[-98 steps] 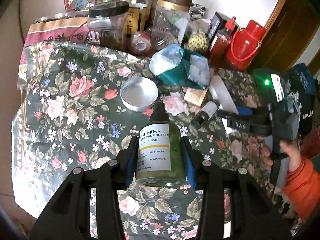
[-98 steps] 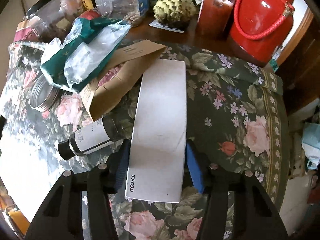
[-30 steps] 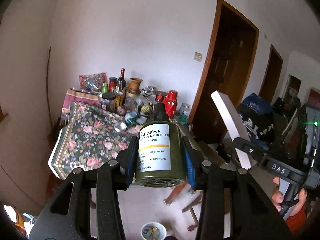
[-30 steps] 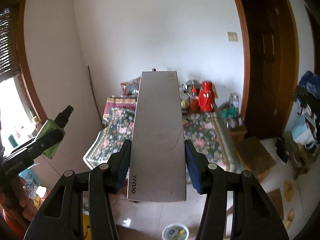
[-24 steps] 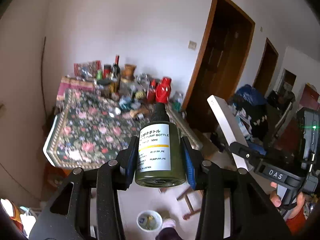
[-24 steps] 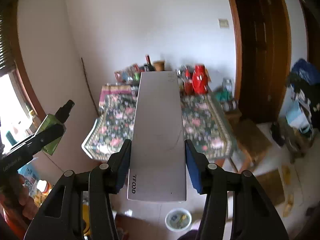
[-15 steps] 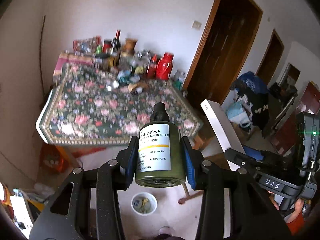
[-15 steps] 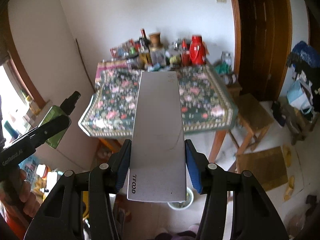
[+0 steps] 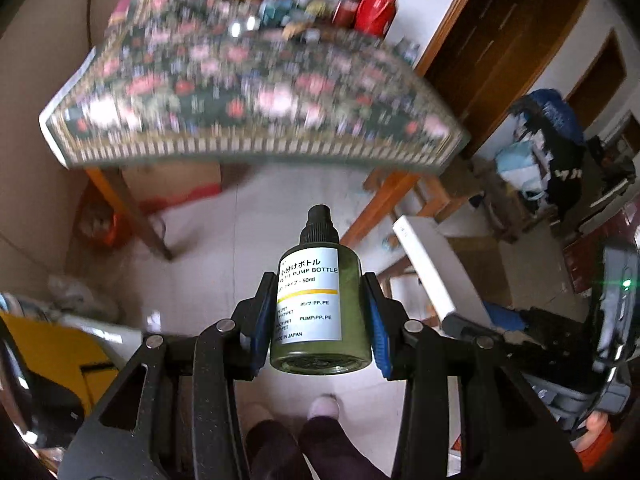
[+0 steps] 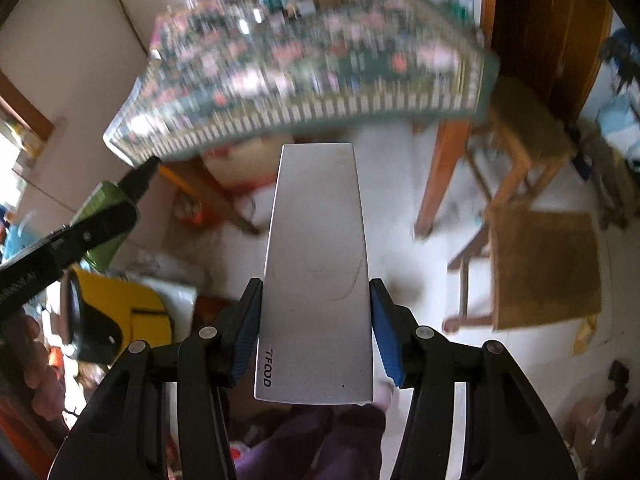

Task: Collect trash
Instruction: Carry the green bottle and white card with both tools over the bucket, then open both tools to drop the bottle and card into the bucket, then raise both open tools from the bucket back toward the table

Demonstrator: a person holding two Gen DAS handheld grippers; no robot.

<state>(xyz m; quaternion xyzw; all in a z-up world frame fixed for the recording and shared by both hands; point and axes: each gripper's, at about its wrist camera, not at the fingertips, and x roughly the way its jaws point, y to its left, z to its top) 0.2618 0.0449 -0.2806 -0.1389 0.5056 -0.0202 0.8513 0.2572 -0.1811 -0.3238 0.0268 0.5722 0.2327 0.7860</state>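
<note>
Trash is now away from the floral-cloth table point(image 9: 256, 92): the small green plastic pump bottle point(image 9: 320, 312) is pinched in the left gripper point(image 9: 318, 320), and the flat grey rectangular box point(image 10: 316, 280) in the right gripper point(image 10: 316, 320). A second ago both pointed across at the table; now they tilt toward the floor before it, probably for dropping.

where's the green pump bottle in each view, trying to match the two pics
Left wrist: the green pump bottle sits centre frame, clamped between the left gripper pads, cap pointing away.
Right wrist: the same bottle shows at the left edge, held in the other gripper.
Shared landmark: the floral tablecloth across the top of both.
</note>
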